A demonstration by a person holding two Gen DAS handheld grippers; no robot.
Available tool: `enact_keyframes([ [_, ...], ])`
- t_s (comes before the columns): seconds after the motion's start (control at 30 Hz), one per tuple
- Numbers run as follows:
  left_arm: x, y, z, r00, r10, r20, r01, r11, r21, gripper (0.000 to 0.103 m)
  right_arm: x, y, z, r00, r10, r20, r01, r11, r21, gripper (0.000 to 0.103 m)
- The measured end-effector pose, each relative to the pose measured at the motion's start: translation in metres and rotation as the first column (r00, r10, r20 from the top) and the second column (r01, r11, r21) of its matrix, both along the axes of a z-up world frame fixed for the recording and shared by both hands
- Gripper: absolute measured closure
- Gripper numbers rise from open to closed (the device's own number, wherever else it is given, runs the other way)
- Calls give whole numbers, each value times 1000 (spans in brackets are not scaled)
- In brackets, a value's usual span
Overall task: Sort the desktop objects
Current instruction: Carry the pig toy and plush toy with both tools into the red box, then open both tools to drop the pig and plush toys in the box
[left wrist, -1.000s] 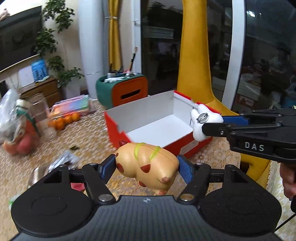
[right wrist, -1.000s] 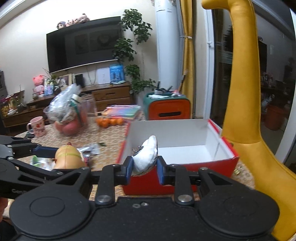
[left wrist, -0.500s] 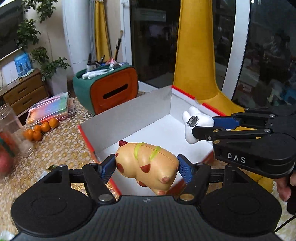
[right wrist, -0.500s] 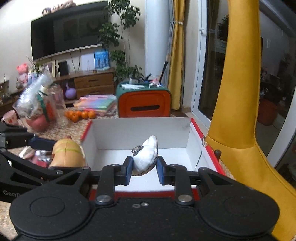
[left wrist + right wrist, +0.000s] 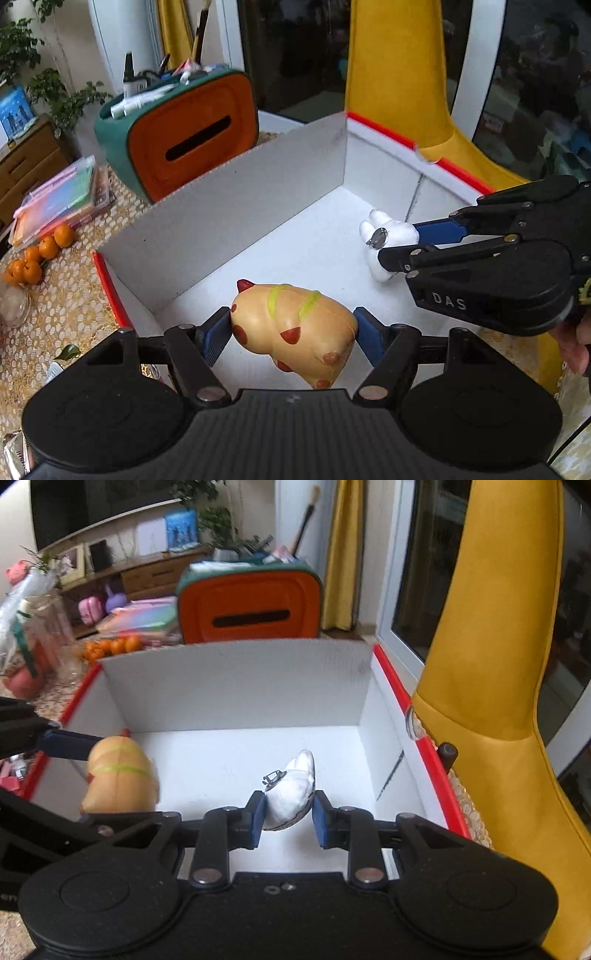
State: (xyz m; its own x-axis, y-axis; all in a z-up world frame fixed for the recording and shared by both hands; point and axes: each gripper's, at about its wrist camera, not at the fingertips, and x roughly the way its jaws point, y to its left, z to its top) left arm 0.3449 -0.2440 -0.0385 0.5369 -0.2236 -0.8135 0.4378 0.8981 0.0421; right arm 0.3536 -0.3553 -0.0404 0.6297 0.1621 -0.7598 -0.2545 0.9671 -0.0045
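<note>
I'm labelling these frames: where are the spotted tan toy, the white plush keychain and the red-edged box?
spotted tan toy [image 5: 295, 325], left wrist view, middle of its body
white plush keychain [image 5: 290, 794], right wrist view, its white body
red-edged box [image 5: 236, 686], right wrist view, far inner wall

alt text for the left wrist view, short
The left gripper clamps a tan squishy animal toy with red spots and green stripes over the open white cardboard box with red edges. At right, the right gripper holds a small white plush keychain inside the box; an orange and green tissue holder stands behind.
</note>
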Motion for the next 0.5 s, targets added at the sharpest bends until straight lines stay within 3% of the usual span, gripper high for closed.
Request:
enact_keyframes([
  [0.2,13,5,-15,996,25,-83,-25,1000,-6,31,11,3,-13,995,43,-85,-44,999,-10,76],
  [0.5,13,0,-22,996,17,-86,-13,999,46,31,9,1,-20,993,51,-110,-52,999,-8,69],
])
